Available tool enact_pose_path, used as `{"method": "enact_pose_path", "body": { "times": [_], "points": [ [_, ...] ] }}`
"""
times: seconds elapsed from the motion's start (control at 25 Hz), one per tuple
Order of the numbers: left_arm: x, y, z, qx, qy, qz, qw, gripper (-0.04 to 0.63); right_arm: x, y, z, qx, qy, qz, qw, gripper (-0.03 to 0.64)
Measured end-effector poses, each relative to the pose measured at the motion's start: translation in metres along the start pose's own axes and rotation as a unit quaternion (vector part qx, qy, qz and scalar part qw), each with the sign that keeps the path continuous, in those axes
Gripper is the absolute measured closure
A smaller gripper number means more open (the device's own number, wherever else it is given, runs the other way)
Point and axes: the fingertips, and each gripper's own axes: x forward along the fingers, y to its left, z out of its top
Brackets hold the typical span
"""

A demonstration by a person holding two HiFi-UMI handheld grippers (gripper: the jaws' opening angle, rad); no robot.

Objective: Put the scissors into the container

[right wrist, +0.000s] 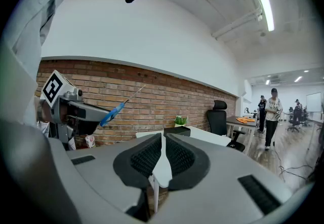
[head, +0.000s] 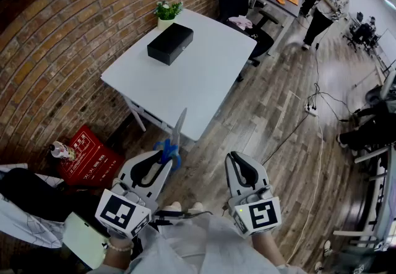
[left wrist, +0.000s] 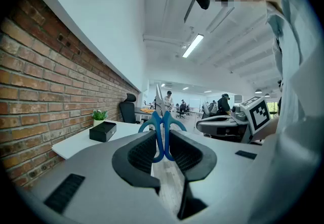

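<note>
Clasping one scissors (left wrist: 162, 126), left tongs (left wrist: 162, 142).

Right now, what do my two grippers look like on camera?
The left gripper and right gripper are matching light grey shells with black ribbed pads. Each carries a white cube printed with black square markers. The sleeves are pale grey.

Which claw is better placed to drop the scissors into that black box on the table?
Left. The left claw is shut on the scissors, whose blades point toward the white table where the black box sits. The right claw is shut and holds nothing.
</note>
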Motion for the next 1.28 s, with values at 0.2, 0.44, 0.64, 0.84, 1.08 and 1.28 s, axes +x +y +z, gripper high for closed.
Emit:
{"method": "enact_pose_path", "body": {
  "times": [0.2,0.44,0.64,0.84,1.08,1.28],
  "points": [
    [0.0,-0.001,0.0,-0.002,0.0,0.0,1.0,0.499,0.001,0.001,-0.001,0.002,-0.001,0.004,1.0,0.56],
    [-0.001,-0.003,0.001,-0.002,-0.003,0.004,1.0,0.499,-0.001,0.002,0.0,0.004,-0.004,0.009,1.0,0.56],
    [0.001,-0.002,0.004,-0.005,-0.007,0.011,0.9999,0.499,-0.002,-0.002,0.003,0.02,-0.011,0.012,1.0,0.56],
    [0.007,-0.008,0.004,-0.001,-0.01,0.018,0.9998,0.499,-0.006,-0.013,0.001,0.022,-0.017,0.011,1.0,0.56],
    [0.02,-0.028,0.01,0.003,-0.013,0.027,0.9995,0.499,-0.017,-0.036,0.001,0.017,-0.02,0.018,0.999,0.56],
    [0.036,-0.052,0.013,0.003,-0.013,0.03,0.9995,0.499,-0.03,-0.06,-0.001,0.019,-0.024,0.023,0.999,0.56]
  ]
}}
